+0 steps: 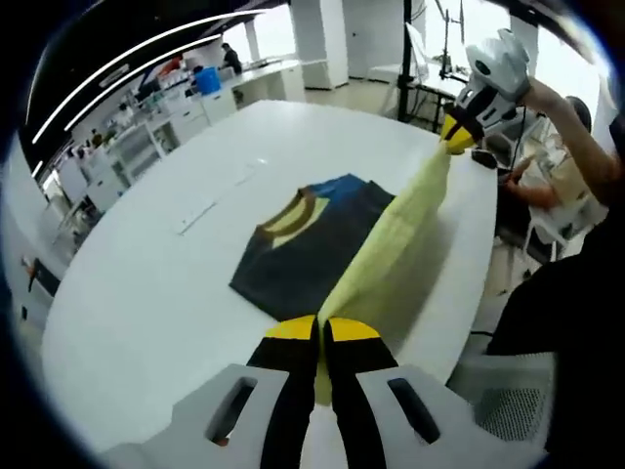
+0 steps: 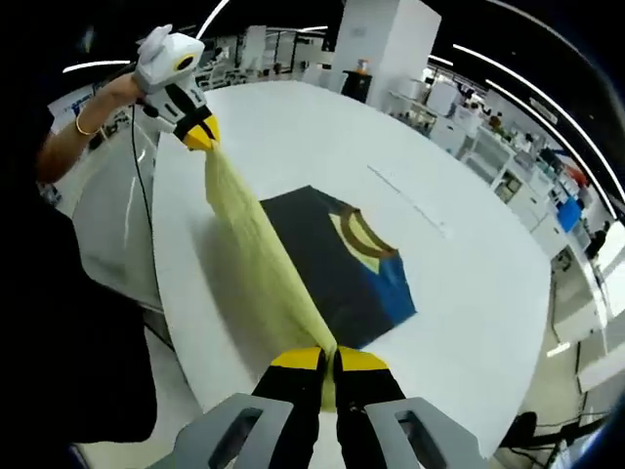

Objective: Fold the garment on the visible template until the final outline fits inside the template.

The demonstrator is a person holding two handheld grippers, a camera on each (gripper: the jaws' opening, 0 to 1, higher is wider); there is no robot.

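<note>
A garment lies on the white table (image 1: 146, 293): a dark navy and blue body (image 1: 312, 239) with a tan collar (image 1: 293, 215), seen also as the body (image 2: 342, 264) in the right gripper view. Its pale yellow part (image 1: 400, 234) is lifted off the table and stretched taut between both grippers. My left gripper (image 1: 322, 327) is shut on one end of the yellow part. My right gripper (image 2: 328, 357) is shut on the other end (image 2: 259, 254). Each gripper shows across the table in the other's view: the right gripper (image 1: 459, 137), the left gripper (image 2: 200, 135).
Thin template marks (image 1: 200, 215) run on the table beyond the garment, and again as a line (image 2: 410, 200). A person's sleeve and arm (image 2: 59, 147) stand at the table edge. Benches and shelves (image 1: 176, 107) lie behind; a seated person (image 1: 537, 176) is at the right.
</note>
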